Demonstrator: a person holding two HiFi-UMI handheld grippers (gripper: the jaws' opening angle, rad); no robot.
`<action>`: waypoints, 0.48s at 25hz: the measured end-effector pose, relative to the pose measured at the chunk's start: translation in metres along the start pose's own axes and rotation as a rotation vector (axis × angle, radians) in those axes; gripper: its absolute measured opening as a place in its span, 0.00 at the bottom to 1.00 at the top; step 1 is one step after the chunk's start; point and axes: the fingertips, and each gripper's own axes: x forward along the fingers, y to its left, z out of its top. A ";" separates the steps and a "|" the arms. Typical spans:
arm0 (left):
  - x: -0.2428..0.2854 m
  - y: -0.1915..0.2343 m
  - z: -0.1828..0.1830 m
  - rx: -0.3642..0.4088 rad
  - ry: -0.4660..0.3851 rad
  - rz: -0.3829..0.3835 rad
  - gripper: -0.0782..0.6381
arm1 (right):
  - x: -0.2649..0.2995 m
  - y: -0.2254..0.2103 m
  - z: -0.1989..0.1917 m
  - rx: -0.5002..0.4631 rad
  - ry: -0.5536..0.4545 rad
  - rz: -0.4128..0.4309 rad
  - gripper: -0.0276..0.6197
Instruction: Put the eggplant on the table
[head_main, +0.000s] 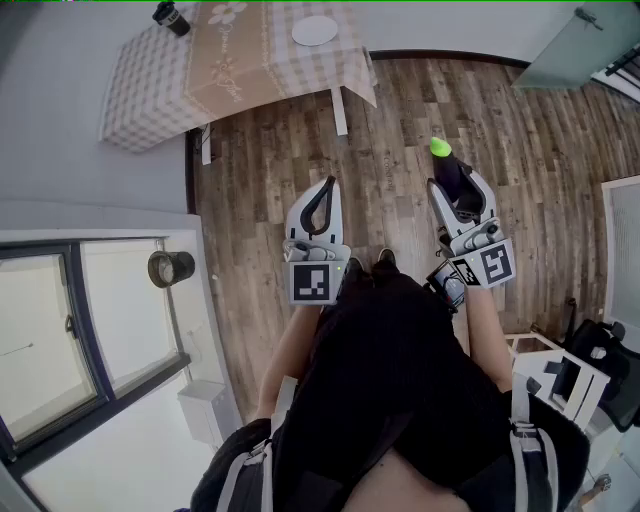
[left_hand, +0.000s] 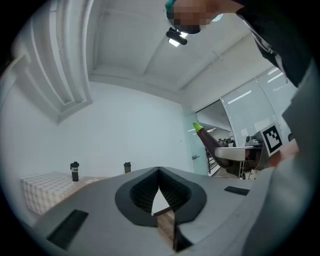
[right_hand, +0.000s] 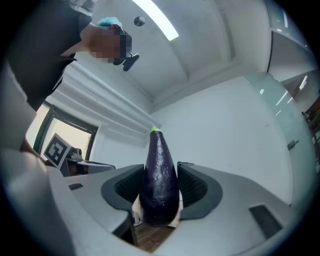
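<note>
Wood floor (head_main: 270, 160); eggplant (right_hand: 159, 180) lengthwise, stem forward

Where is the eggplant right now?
In the head view, the eggplant sits right of centre, clamped in the right tool above the wooden floor, short of the cloth-covered table.

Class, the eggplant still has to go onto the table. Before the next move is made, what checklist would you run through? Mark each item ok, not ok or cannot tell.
1. Eggplant sits between the jaws of the right gripper, which press it on both sides: ok.
2. Grip firm enough for carrying: cannot tell.
3. Left gripper holds nothing, its jaws together: ok.
4. Table within reach: not ok; it stands ahead, across the wooden floor.
5. Free spot on the cloth: ok; it is bare between the white plate and the dark bottle.
</note>
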 end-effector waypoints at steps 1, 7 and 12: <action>0.001 -0.001 0.000 0.002 0.001 -0.004 0.11 | 0.000 0.000 -0.001 -0.002 0.004 -0.002 0.37; 0.011 -0.007 -0.003 -0.026 0.011 0.014 0.11 | 0.000 -0.013 -0.004 -0.003 0.036 0.008 0.37; 0.027 -0.019 -0.007 -0.017 0.018 0.031 0.11 | -0.005 -0.033 -0.002 0.050 0.018 0.044 0.38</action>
